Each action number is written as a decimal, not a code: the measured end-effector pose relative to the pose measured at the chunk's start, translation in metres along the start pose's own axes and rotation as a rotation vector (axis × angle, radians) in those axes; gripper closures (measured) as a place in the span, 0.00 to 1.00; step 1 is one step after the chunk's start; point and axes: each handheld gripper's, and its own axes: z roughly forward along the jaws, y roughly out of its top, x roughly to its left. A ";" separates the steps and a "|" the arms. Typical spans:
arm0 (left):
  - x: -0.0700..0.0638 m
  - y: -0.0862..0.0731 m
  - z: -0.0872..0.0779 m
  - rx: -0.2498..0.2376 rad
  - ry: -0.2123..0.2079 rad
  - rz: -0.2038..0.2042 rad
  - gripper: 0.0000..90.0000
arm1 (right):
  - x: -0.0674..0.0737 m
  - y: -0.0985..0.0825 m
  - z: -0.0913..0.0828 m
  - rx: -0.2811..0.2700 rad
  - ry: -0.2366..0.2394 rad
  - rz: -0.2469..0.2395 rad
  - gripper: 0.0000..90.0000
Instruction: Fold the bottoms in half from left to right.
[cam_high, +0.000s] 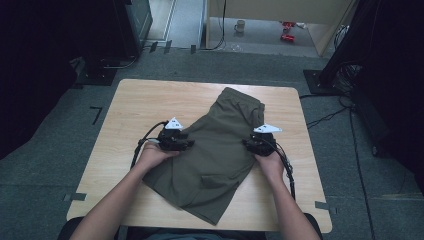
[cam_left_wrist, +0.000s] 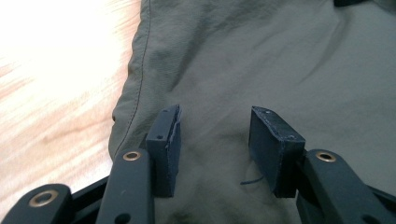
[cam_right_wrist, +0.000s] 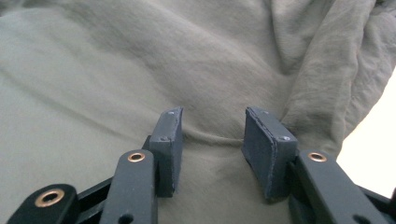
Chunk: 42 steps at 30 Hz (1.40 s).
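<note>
A pair of olive-green shorts (cam_high: 220, 150) lies spread at a slant on the wooden table (cam_high: 150, 100), waistband toward the far edge. My left gripper (cam_high: 187, 145) rests on the shorts' left side, close to a stitched seam (cam_left_wrist: 137, 84). In the left gripper view its jaws (cam_left_wrist: 215, 135) stand apart over slightly bunched cloth (cam_left_wrist: 261, 60). My right gripper (cam_high: 247, 145) sits at the shorts' right edge. In the right gripper view (cam_right_wrist: 212, 135) a soft crease of fabric (cam_right_wrist: 116, 70) runs between its spread pads, which do not pinch it.
Bare wood shows left of the shorts (cam_left_wrist: 56, 84) and along the far side. Dark equipment stands (cam_high: 115, 30) flank the table on grey carpet. Cables (cam_high: 325, 117) run on the floor at right. A mug (cam_high: 240, 26) stands far back.
</note>
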 end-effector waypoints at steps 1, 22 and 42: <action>-0.001 -0.001 -0.001 0.002 0.005 -0.013 0.61 | 0.000 0.000 0.000 0.000 0.000 0.000 0.63; -0.049 -0.032 -0.029 0.003 0.089 -0.079 0.52 | 0.017 0.018 0.025 -0.001 0.016 -0.032 0.56; -0.075 -0.048 -0.047 0.030 0.109 -0.135 0.48 | 0.035 0.021 0.030 -0.001 0.053 -0.070 0.56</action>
